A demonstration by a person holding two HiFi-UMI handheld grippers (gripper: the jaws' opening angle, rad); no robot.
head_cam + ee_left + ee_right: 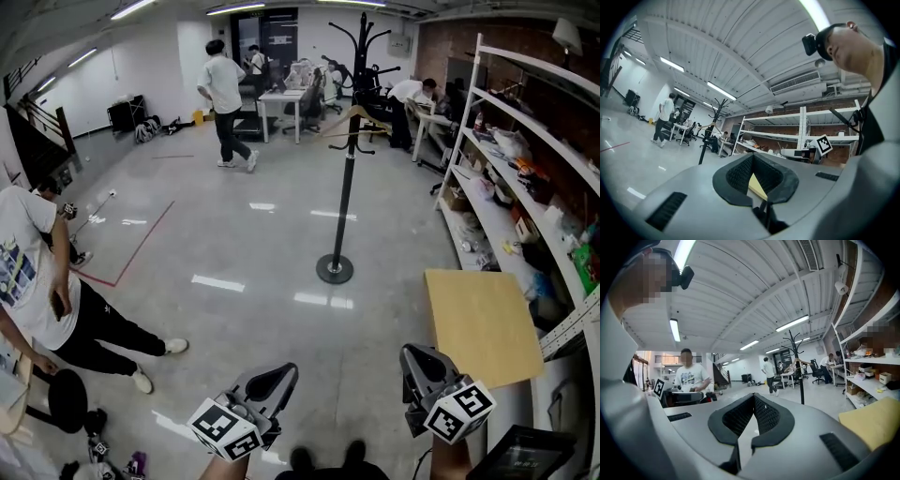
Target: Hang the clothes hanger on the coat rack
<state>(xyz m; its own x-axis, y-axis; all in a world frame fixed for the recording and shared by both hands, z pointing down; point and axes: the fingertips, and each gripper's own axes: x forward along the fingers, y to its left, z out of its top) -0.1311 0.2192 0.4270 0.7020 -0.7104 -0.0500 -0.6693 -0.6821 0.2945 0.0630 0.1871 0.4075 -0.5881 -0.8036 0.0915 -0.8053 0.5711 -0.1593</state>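
Observation:
The black coat rack (pixel 346 159) stands on the grey floor ahead of me, on a round base (pixel 335 269). A wooden clothes hanger (pixel 354 117) hangs from one of its upper arms. My left gripper (pixel 274 382) and right gripper (pixel 419 359) are low at the near edge, side by side, both shut with nothing between the jaws. The left gripper view has the rack (pixel 708 136) small and far beyond my shut left gripper (pixel 757 187). In the right gripper view the rack (pixel 801 376) and hanger (pixel 798 363) are just as distant past my shut right gripper (pixel 751 427).
A yellow board (pixel 481 323) lies at the right beside a white shelving unit (pixel 525 159) full of small items. A person (pixel 42 281) crouches at the left; another (pixel 225 94) walks at the back near desks (pixel 281 98). Red tape (pixel 141 244) marks the floor.

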